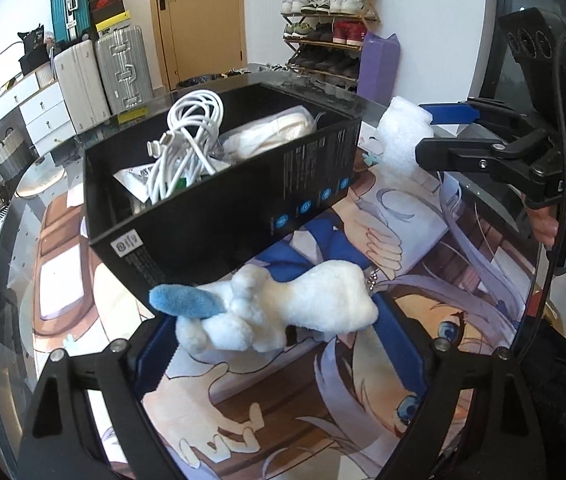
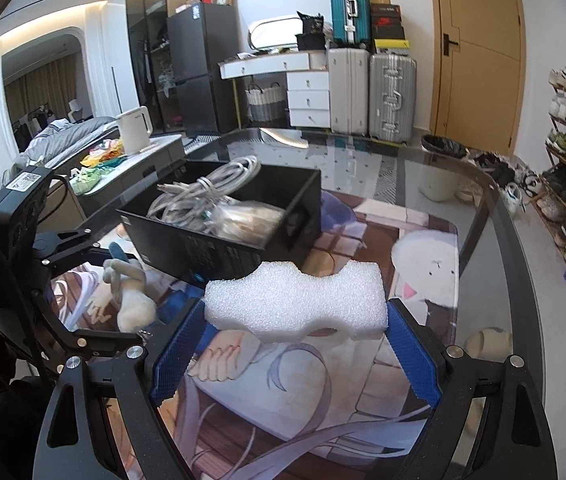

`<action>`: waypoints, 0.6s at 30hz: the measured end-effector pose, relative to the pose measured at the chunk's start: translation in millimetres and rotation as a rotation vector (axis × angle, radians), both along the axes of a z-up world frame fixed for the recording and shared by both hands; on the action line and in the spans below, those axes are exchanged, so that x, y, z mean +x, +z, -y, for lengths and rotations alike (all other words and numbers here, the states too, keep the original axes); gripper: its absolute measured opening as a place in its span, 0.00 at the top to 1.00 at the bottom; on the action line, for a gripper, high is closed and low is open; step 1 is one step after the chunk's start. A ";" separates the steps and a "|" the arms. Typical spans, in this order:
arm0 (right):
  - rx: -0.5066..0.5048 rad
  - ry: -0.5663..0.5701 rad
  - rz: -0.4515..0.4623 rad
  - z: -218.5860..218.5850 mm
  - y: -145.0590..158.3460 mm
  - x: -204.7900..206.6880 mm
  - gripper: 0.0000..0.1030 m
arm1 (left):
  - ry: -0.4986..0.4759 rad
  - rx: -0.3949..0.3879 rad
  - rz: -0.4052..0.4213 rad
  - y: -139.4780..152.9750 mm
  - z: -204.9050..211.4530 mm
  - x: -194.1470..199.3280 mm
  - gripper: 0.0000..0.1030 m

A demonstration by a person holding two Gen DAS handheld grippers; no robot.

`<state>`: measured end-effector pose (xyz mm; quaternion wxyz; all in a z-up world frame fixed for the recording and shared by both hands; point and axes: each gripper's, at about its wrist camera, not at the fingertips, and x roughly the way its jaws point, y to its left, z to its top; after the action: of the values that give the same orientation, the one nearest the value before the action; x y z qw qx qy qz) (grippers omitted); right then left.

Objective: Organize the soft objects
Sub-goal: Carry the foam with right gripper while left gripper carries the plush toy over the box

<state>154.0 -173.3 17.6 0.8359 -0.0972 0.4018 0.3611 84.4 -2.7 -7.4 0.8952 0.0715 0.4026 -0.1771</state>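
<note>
Risk: left claw [image 1: 279,344] clamps the plush toy [image 1: 283,312] and right claw [image 2: 295,344] the foam block [image 2: 297,300], both lifted beside the cable-filled black box [image 1: 219,184]; loose soft grips may slip.

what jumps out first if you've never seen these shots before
The white foam block stands out, clamped between the blue pads of the right hand-held gripper above the anime-print mat. Next is the white plush toy with a blue ear, held in the left hand-held gripper. Behind both sits an open black box on the mat, with coiled white cables inside.
</note>
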 end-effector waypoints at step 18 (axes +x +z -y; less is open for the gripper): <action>0.070 0.029 0.056 -11.8 23.8 -12.8 0.12 | 0.157 -0.080 0.186 57.4 -49.8 -3.0 0.12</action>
<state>141.2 -161.6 41.4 0.8443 -0.0837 0.3642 0.3841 81.4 47.0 50.0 0.9420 0.0200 0.3146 -0.1151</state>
